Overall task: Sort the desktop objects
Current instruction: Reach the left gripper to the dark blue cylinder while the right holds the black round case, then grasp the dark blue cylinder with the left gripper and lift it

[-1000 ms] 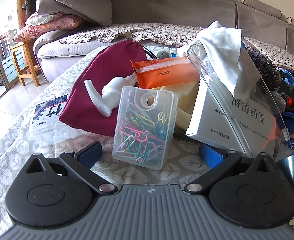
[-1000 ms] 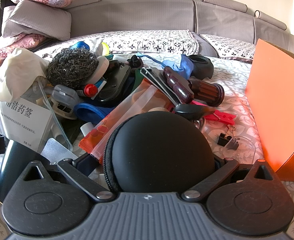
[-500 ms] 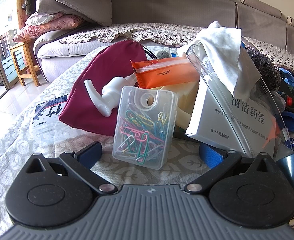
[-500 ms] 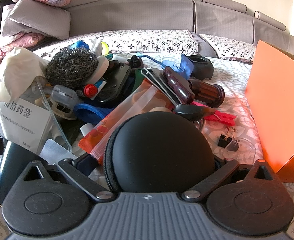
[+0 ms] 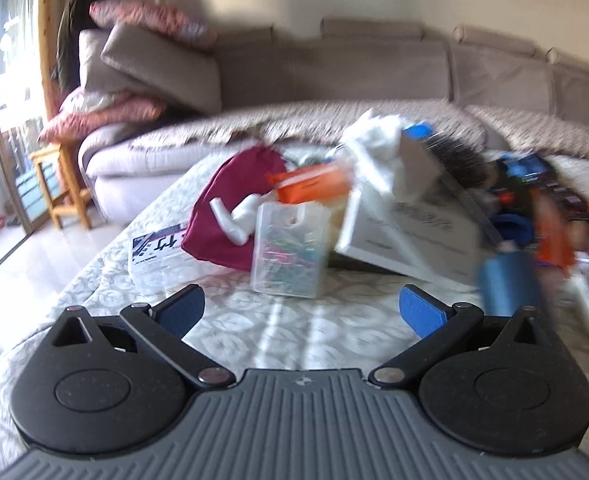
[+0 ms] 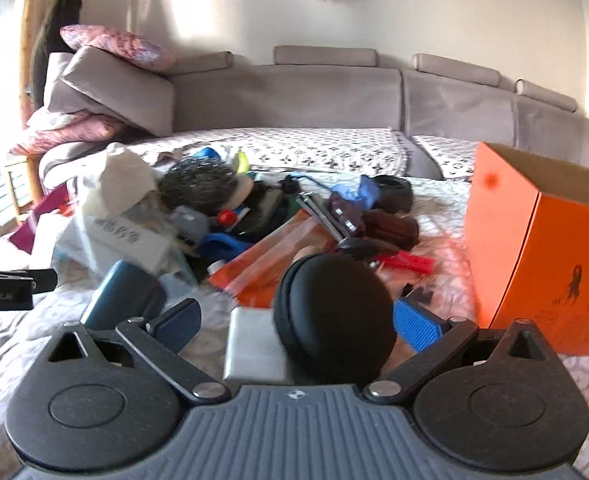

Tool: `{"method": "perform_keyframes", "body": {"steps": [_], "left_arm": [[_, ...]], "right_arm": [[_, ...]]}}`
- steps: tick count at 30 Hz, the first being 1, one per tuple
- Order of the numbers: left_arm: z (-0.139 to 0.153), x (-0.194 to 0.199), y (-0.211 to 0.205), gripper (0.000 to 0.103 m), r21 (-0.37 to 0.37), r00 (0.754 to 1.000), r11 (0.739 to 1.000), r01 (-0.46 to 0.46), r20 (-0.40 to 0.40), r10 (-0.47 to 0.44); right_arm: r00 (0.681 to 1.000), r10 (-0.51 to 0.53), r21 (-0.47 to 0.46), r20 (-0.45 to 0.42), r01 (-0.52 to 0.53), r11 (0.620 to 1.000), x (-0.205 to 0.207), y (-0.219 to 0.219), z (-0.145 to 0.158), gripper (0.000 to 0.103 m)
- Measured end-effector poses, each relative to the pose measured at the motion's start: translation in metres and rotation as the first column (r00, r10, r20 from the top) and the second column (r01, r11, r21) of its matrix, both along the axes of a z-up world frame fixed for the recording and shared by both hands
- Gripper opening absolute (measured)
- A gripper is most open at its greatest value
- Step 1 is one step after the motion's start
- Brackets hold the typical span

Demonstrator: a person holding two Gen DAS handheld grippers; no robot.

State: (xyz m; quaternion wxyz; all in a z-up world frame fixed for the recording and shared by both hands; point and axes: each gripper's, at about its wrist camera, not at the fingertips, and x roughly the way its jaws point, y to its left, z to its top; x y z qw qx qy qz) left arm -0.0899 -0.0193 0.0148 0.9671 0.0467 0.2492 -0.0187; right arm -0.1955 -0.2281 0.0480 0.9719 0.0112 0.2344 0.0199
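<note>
A leaf-patterned tablecloth is seen before a grey sofa; the left gripper and right gripper are spread apart, nothing clamped.

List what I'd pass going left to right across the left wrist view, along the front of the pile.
Flat printed packet → maroon pouch → white spray nozzle → clear box of paper clips → white carton → blue bottle. Motion blur hides what lies further right.

It was a home living room: a grey sectional sofa ran across twelve o'clock, stacked cushions at ten, a small wooden stool by the window at nine.
</note>
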Motion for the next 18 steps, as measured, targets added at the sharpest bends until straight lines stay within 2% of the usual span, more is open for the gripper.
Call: {"method": "perform_keyframes", "body": {"steps": [3, 7, 8, 10, 12, 15, 17, 18], "left_arm": [[0.005, -0.012, -0.021, 0.103, 0.003, 0.994, 0.996, 0.092, 0.064, -0.092], [0.011, -0.014, -0.042, 0.103, 0.022, 0.980, 0.985, 0.173, 0.091, -0.174], [0.012, -0.012, -0.046, 0.103, 0.012, 0.979, 0.983, 0.184, 0.084, -0.184], [0.014, -0.017, -0.047, 0.103, -0.007, 0.980, 0.982, 0.190, 0.068, -0.189], [0.014, -0.014, -0.051, 0.103, -0.022, 0.979, 0.980, 0.197, 0.060, -0.195], [0.012, -0.016, -0.059, 0.103, -0.023, 0.980, 0.982, 0.190, 0.059, -0.188], [0.009, -0.015, -0.062, 0.102, -0.020, 0.983, 0.984, 0.180, 0.049, -0.178], [0.009, -0.014, -0.064, 0.099, -0.022, 0.984, 0.984, 0.177, 0.038, -0.176]], "right_arm": [[1.000, -0.020, -0.029, -0.013, 0.019, 0.999, 0.005, 0.003, -0.002, 0.103], [0.998, -0.063, 0.038, -0.025, 0.064, 0.997, 0.008, -0.013, 0.003, 0.103], [0.997, -0.067, 0.055, -0.031, 0.069, 0.996, 0.008, -0.018, 0.004, 0.102], [0.996, -0.076, 0.085, -0.048, 0.080, 0.993, 0.010, -0.027, 0.003, 0.090], [0.995, -0.076, 0.100, -0.063, 0.082, 0.992, 0.011, -0.033, 0.000, 0.088], [0.993, -0.068, 0.105, -0.093, 0.078, 0.991, 0.014, -0.037, -0.006, 0.078], [0.994, -0.061, 0.101, -0.088, 0.070, 0.992, 0.014, -0.037, -0.008, 0.079], [0.994, -0.062, 0.104, -0.088, 0.071, 0.992, 0.015, -0.038, -0.008, 0.079]]}}
